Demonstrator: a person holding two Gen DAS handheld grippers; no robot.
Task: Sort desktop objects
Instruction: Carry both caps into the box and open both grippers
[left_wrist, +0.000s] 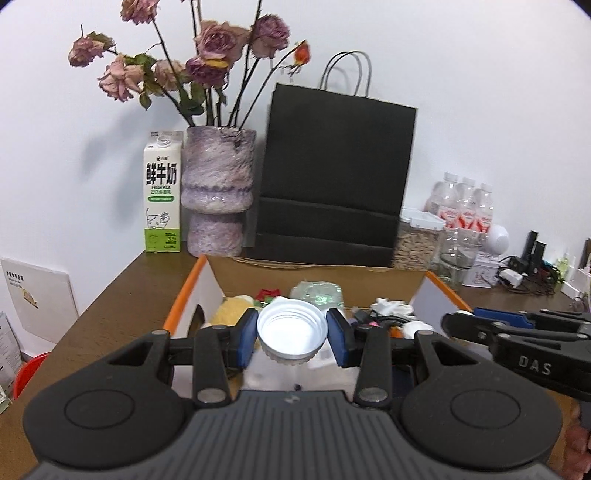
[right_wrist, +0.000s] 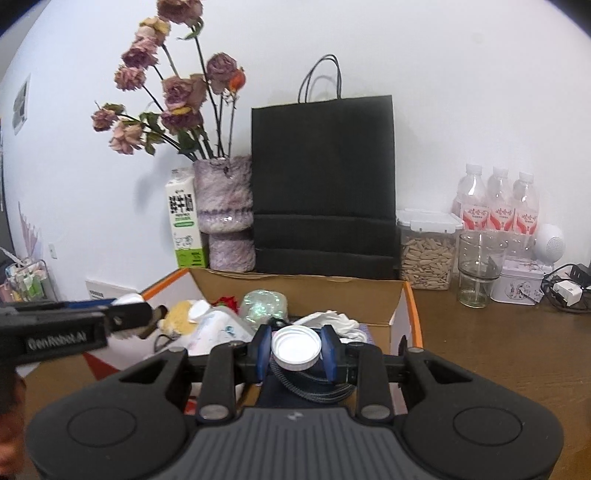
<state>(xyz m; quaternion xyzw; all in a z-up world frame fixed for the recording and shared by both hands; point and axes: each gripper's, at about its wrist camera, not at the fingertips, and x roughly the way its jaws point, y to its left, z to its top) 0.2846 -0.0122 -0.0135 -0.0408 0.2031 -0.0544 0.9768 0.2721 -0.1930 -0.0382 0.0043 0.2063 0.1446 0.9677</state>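
Up front in the left wrist view, the left gripper (left_wrist: 291, 332) has its blue-padded fingers (left_wrist: 246, 338) closed partway on a white ribbed plastic screw cap (left_wrist: 291, 334), hollow side facing the camera, held above an open cardboard box with orange-edged flaps (left_wrist: 314, 275). Inside the box lie a yellow plush toy (left_wrist: 232, 308), a crumpled clear plastic cup (left_wrist: 317, 291) and tangled cables. Behind the box stand a tall black paper bag (left_wrist: 334, 177), a mottled purple vase of dried roses (left_wrist: 218, 192) and a green-and-white milk carton (left_wrist: 162, 192).

Over in the right wrist view, the right gripper (right_wrist: 295, 350) grips a second white plastic cap (right_wrist: 295, 349), flat top toward the camera, pinched between its pads over the same box. The left gripper reaches in from the left edge. On the brown wooden table (right_wrist: 498, 350) to the right stand a clear container of seeds (right_wrist: 426, 251), an empty drinking glass (right_wrist: 480, 266) and three water bottles with pink labels (right_wrist: 498, 206).
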